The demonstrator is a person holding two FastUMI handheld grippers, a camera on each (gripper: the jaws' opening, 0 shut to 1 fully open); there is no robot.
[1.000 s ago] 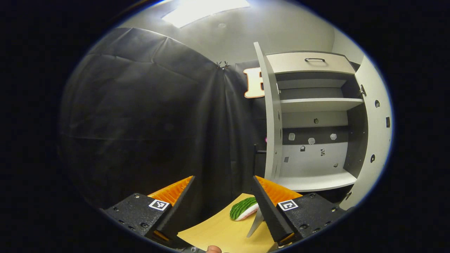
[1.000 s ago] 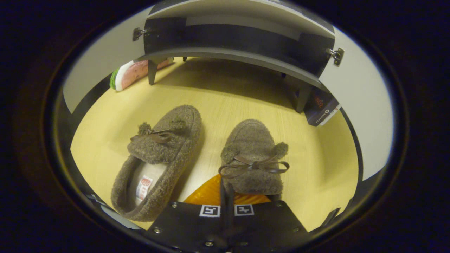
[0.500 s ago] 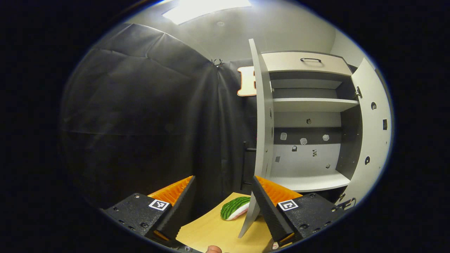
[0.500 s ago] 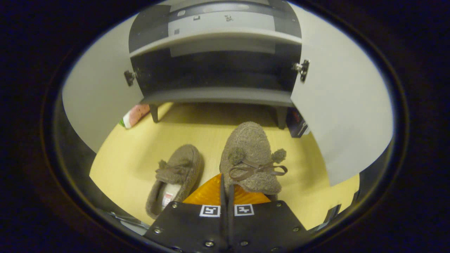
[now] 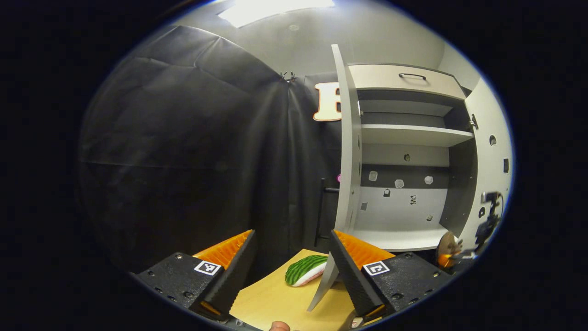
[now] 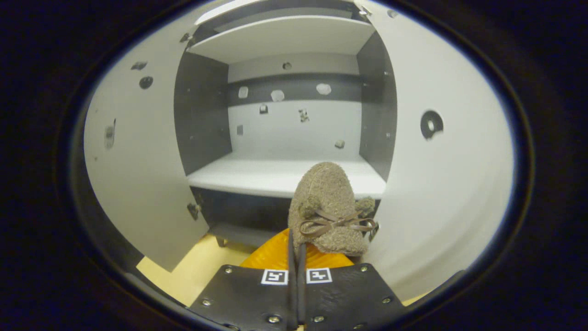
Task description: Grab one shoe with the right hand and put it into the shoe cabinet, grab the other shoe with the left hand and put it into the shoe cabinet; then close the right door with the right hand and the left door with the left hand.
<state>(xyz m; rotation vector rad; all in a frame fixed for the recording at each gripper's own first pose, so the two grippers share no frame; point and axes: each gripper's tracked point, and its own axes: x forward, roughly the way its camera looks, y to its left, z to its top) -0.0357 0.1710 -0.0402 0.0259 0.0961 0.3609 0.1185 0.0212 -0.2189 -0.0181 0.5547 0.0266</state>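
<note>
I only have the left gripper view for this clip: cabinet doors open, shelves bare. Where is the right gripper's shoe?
Observer: The right gripper is shut on a fuzzy brown shoe, held up in front of the shoe cabinet.
Operator: Is it on a shelf yet?
Observer: No. Its toe points at the lower shelf, which is bare.
Operator: Anything in the way?
Observer: Both doors stand open on either side of the shoe; the right door is close beside it.
</note>
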